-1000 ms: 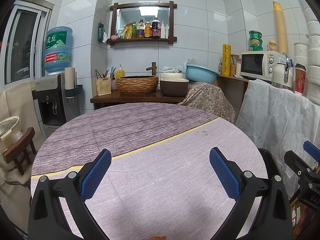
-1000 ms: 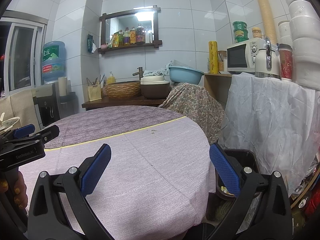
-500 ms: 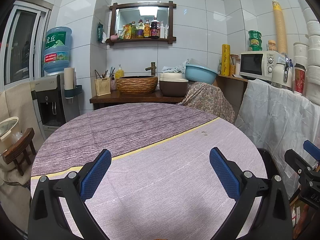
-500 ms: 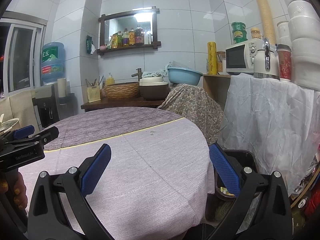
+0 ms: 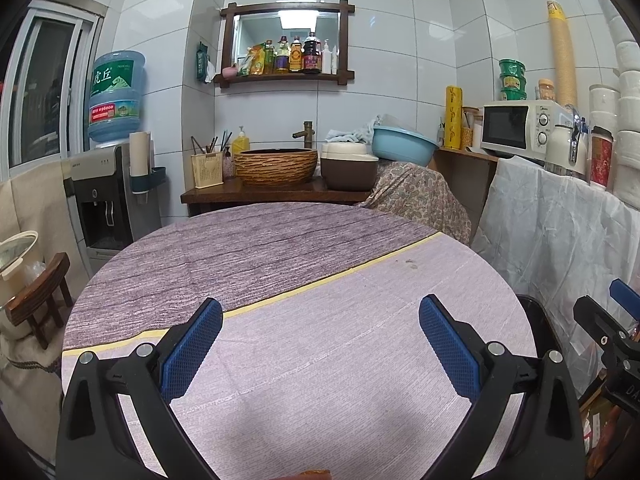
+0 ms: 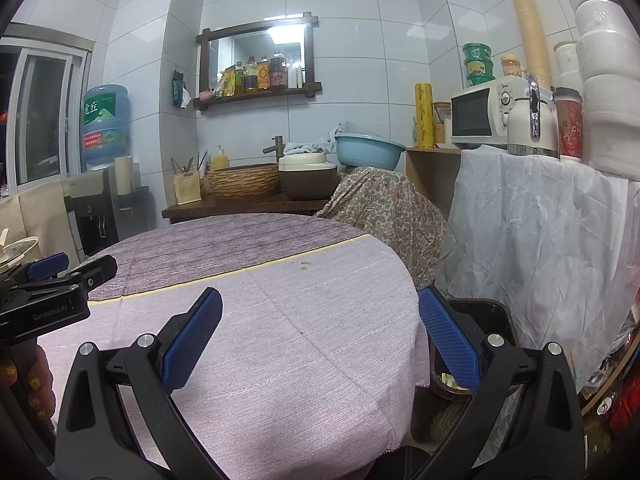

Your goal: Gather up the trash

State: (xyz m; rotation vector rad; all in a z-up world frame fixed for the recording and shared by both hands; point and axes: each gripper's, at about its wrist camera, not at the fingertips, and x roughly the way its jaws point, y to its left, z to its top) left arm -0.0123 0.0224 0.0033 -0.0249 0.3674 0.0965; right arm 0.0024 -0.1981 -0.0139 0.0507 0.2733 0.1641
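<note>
Trash bin (image 6: 476, 312) sits at three o'clock off the table (image 6: 280, 320); my left claw (image 5: 320, 344) and right claw (image 6: 320, 336) both gape, holding nothing.

White-tiled walls (image 5: 400, 40), framed mirror (image 5: 286, 36)

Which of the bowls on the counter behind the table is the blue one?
The blue basin, tilted on the flowery cloth at the right. The woven bowl under the tap is tan, and the pot beside it is brown with a cream lid.
</note>
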